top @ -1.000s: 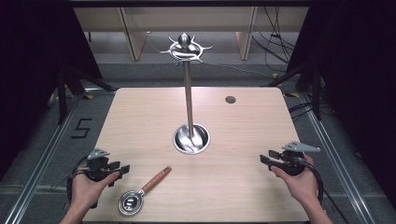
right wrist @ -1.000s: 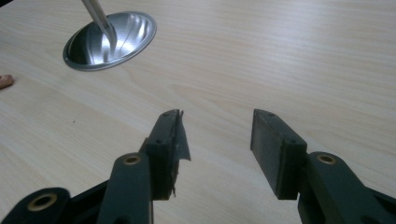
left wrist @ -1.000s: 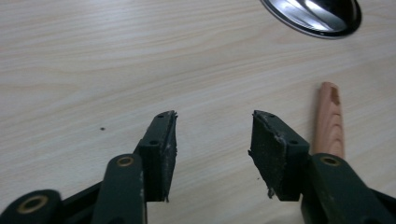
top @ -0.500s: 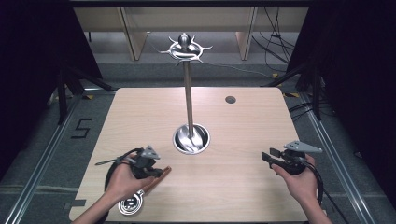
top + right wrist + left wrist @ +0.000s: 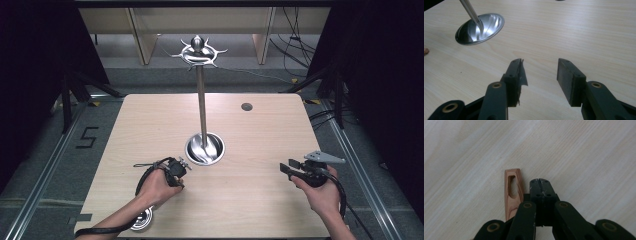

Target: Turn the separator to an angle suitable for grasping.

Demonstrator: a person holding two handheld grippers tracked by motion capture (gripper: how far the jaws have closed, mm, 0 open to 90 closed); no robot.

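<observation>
The wooden handle [image 5: 512,192] is seen lying flat on the counter [image 5: 260,130], just beside the left gripper [image 5: 539,183], whose jaws are clenched on nothing. If the jaws were lowered as they stand, the handle could be nudged aside, not taken. Its metal end [image 5: 142,220] sits near the counter's near edge, so a push could send it off. The right gripper [image 5: 539,75] is held released, well apart. Open room is left around the stand's base [image 5: 205,149].
</observation>
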